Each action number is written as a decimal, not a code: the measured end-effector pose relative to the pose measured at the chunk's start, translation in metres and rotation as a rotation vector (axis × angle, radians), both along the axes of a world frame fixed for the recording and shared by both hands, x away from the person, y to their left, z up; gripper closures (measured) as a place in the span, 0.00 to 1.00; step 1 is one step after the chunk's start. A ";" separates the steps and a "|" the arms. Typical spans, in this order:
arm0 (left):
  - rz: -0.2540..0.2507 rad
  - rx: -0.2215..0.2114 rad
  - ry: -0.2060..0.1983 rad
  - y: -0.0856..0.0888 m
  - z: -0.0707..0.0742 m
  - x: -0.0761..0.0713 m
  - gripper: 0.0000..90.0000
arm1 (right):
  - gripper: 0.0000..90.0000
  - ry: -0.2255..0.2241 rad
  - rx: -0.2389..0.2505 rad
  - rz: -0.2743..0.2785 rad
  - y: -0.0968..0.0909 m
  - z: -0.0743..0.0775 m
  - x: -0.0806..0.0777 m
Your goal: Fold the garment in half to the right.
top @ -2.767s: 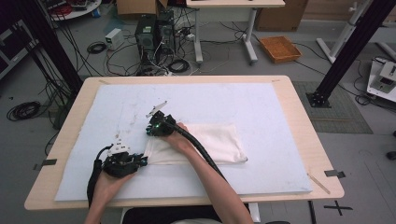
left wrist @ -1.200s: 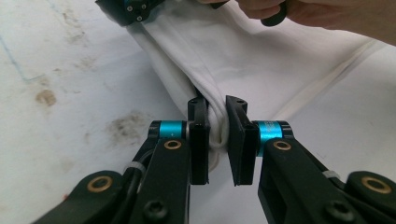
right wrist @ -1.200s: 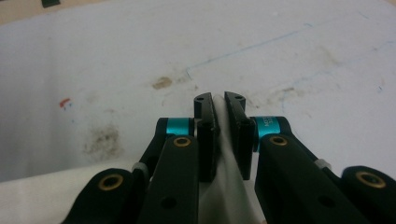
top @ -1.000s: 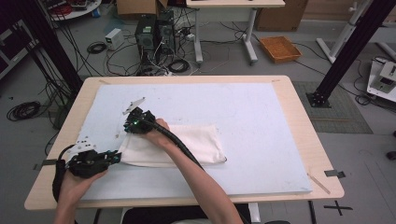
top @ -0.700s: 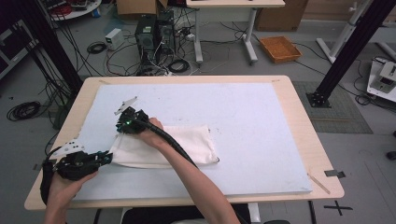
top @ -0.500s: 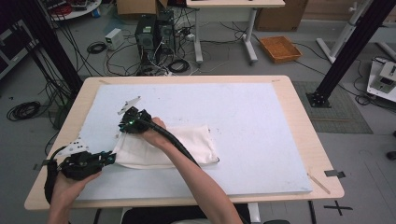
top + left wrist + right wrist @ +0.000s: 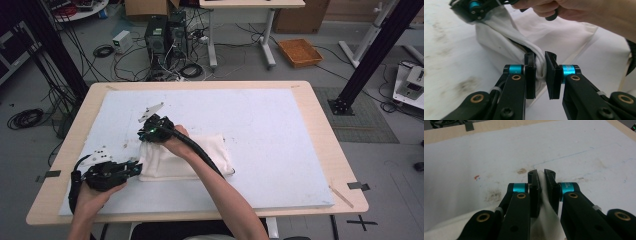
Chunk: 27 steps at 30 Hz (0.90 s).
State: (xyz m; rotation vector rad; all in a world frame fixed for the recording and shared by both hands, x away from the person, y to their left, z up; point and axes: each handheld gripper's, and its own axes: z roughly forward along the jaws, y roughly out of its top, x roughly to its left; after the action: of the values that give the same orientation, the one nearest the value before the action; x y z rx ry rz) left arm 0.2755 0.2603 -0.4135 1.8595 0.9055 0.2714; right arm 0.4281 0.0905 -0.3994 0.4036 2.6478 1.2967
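On the white mat [image 7: 280,130], toward its left side, sits the folded white cloth [image 7: 200,157]. My left gripper [image 7: 540,68] has its near corner pinched tight, and my right gripper [image 7: 541,186] is clamped on the far corner.

No words, brand names or numbers can be read here. The blue ring [image 7: 567,188] on the right-hand jaw in the right gripper view, near the middle of the frame, has tiny dark print, but it is too small and blurry to read. A black cross mark [image 7: 361,221] made of tape sits on the floor at the lower right of the high view; it is a sign, not a letter.
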 end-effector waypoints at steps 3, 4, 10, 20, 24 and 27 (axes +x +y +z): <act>-0.011 0.025 -0.013 -0.020 0.000 0.002 0.89 | 0.93 -0.007 -0.008 0.000 -0.011 0.003 0.000; -0.015 0.027 -0.019 -0.026 0.000 0.002 0.89 | 0.93 -0.017 -0.012 0.004 -0.015 0.004 0.001; -0.042 0.011 -0.034 -0.053 0.004 0.009 0.88 | 0.93 -0.031 -0.019 -0.007 -0.038 0.011 0.001; -0.087 -0.001 -0.017 -0.089 0.003 0.022 0.88 | 0.93 -0.038 -0.020 -0.034 -0.073 0.011 0.003; -0.106 0.000 -0.017 -0.104 0.003 0.026 0.88 | 0.93 -0.042 -0.017 -0.047 -0.088 0.011 0.003; -0.119 -0.001 -0.019 -0.116 0.004 0.029 0.88 | 0.93 -0.050 -0.020 -0.059 -0.100 0.012 0.003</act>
State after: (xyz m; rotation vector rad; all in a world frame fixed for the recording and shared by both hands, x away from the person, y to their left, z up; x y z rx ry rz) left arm 0.3046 0.1446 -0.4093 1.8986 0.7786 0.2147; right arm 0.4313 -0.0091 -0.3875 0.4370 2.5862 1.2452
